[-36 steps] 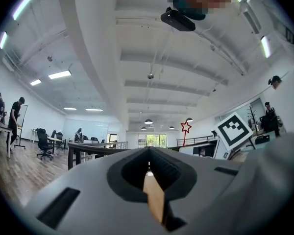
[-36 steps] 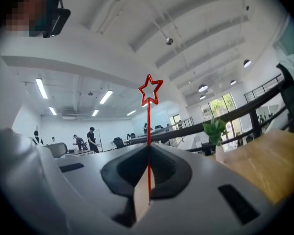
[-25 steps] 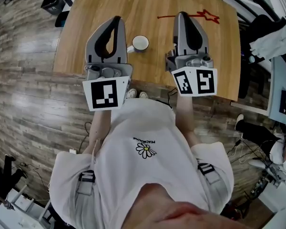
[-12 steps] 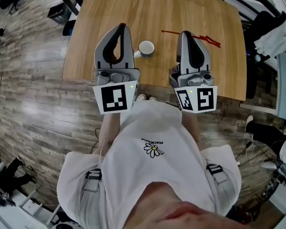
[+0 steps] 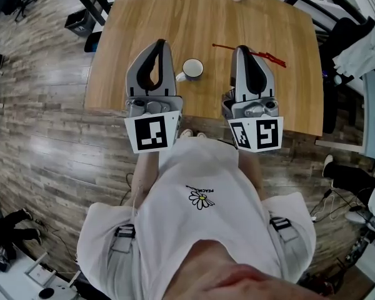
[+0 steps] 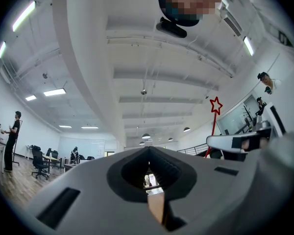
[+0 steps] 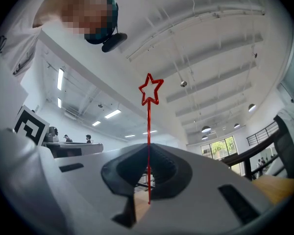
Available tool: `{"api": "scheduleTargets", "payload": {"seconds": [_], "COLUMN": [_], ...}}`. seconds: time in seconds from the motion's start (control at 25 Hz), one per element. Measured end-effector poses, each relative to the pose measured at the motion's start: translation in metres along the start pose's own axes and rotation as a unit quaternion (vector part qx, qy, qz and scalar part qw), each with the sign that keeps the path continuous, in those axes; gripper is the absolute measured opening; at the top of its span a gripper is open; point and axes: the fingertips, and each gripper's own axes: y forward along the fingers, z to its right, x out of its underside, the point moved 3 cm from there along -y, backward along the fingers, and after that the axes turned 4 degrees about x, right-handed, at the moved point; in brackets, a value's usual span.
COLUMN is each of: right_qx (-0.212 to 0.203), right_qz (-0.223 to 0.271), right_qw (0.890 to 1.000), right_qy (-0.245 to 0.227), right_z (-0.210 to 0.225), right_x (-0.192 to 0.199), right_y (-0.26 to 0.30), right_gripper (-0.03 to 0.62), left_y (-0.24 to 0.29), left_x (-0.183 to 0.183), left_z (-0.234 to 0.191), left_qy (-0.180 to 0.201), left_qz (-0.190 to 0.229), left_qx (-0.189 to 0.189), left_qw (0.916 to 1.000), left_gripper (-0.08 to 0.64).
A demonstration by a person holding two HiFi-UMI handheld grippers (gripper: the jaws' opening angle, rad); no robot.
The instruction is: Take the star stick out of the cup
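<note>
The star stick [image 7: 148, 126] is out of the cup [image 5: 192, 69] and clamped by its thin shaft in our right gripper [image 5: 240, 47], whose jaws are closed on it. It hangs just right of the cup, above the table [image 5: 150, 17]. Our left gripper [image 6: 148, 150], left of the cup, is closed and empty. To finish cleanly, we should hold the clamp firm, carry the stick clear to the right, lower it flat, then release.

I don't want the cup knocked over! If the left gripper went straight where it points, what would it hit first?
Probably nothing: the left gripper tilts upward, the cup sits to its right, only open room ahead.
</note>
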Motion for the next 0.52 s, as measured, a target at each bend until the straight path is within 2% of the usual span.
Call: {"api": "scheduleTargets", "payload": {"seconds": [0.52], "right_qx": [0.004], "right_qz": [0.001], "right_qw": [1.000], "right_qy": [0.003], "right_z": [0.0076], "right_x": [-0.0023], "right_y": [0.0000], "right_gripper": [0.012], "left_y": [-0.0024], "left_x": [0.0072], "left_z": [0.0004], "left_qy": [-0.010], "left_qz": [-0.008], "left_qx": [0.004], "left_qw": [0.9999], "left_gripper": [0.015]}}
